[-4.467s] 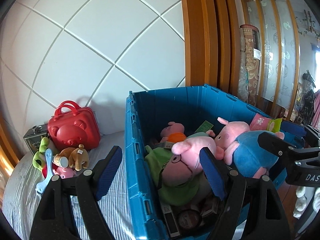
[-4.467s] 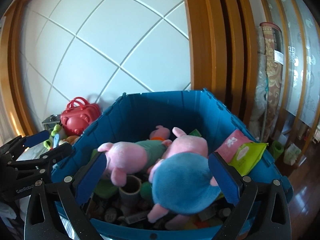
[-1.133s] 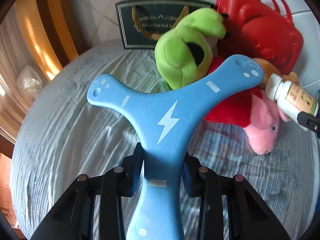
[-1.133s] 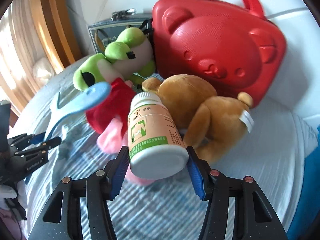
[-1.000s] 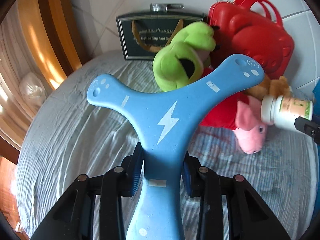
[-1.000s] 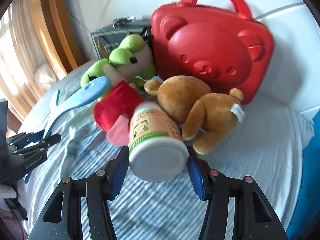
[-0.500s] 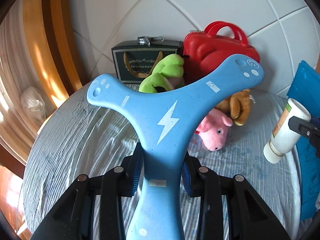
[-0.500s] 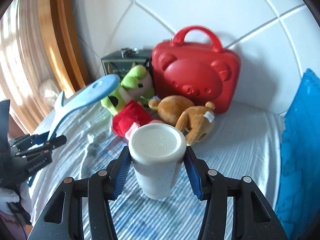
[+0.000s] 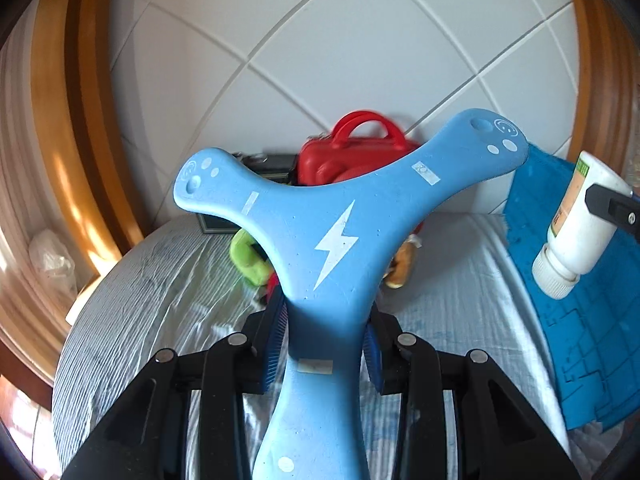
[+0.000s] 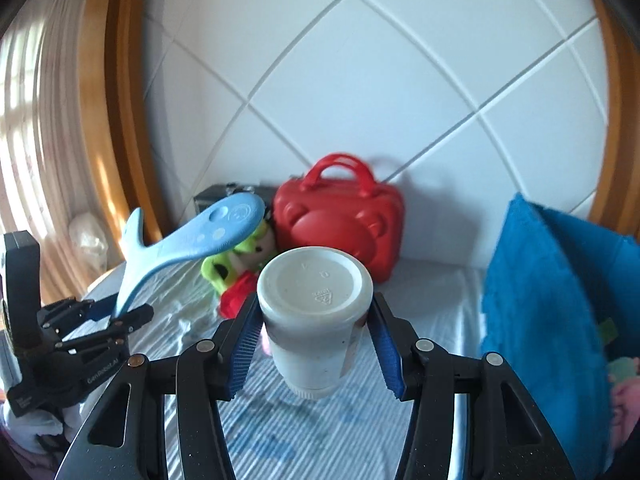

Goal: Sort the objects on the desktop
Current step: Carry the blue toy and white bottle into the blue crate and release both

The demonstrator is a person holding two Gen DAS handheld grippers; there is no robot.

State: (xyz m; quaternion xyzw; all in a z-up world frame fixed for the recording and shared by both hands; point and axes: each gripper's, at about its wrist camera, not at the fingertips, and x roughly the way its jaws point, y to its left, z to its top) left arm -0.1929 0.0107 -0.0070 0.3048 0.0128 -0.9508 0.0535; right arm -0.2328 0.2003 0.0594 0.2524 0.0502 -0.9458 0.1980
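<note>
While lifted above the bed [image 9: 132,308] | left gripper [image 9: 325,334] clamps blue boomerang [image 9: 340,232] stem | right gripper [image 10: 314,334] pinches white bottle [image 10: 314,312], cap down | both left of blue bin [image 10: 552,300], before red case [image 10: 340,216]

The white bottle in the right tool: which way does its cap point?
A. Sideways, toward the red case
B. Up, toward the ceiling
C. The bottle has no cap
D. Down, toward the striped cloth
D. In the left wrist view the white bottle hangs in the right tool with its ribbed cap lowest, and the right wrist view shows its flat base facing the camera.
</note>
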